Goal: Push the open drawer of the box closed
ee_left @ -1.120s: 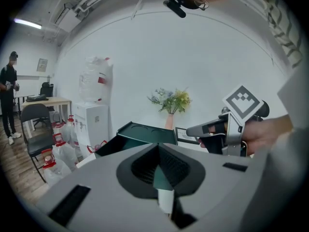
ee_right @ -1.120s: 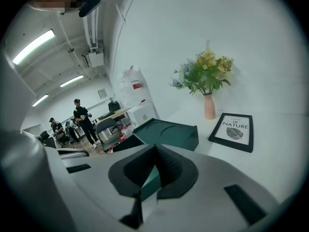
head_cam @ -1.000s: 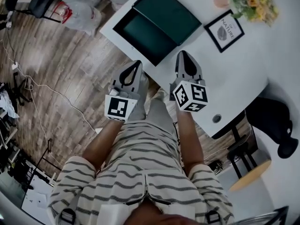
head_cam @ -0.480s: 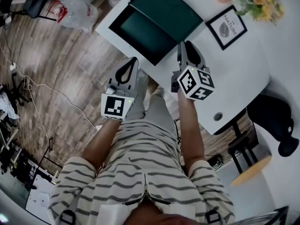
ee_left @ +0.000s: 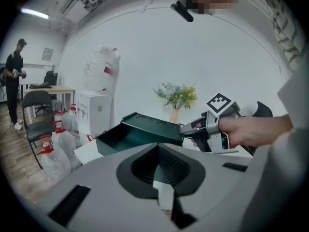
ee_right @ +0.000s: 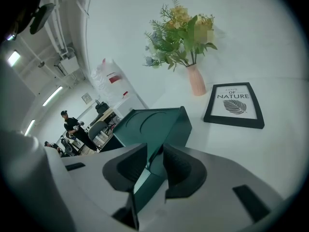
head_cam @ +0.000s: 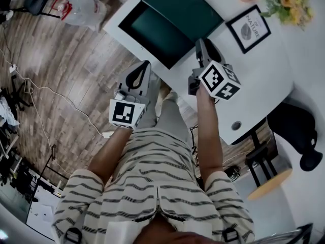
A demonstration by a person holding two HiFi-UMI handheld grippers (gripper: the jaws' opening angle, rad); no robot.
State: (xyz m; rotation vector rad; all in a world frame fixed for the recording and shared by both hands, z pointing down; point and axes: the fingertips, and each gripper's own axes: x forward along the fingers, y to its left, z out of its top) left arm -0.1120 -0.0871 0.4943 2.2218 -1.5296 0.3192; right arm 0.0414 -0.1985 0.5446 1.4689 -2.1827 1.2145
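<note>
A dark green box (head_cam: 185, 9) lies on the white table (head_cam: 264, 75), its drawer (head_cam: 152, 34) pulled out toward the table's near-left edge. My right gripper (head_cam: 201, 43) hovers at the box's near right corner. Its jaws are opening, and in the right gripper view (ee_right: 154, 151) the box's corner (ee_right: 154, 122) shows in the gap, untouched by the pads. My left gripper (head_cam: 143, 67) is shut and holds nothing. It hangs over the floor just short of the table edge, below the drawer. The left gripper view (ee_left: 158, 149) shows the drawer (ee_left: 116, 137) ahead and the right gripper (ee_left: 186, 128) at the box.
A framed leaf print (head_cam: 248, 28) and a vase of flowers (head_cam: 282, 1) stand right of the box. Water jugs (head_cam: 81, 6) sit on the wood floor beyond the table's left end. A black chair (head_cam: 294, 131) stands at the right. A person (ee_left: 14, 86) stands far off.
My right gripper has moved forward to the box's corner and its jaws have parted. The left gripper has stayed almost where it was, still shut.
</note>
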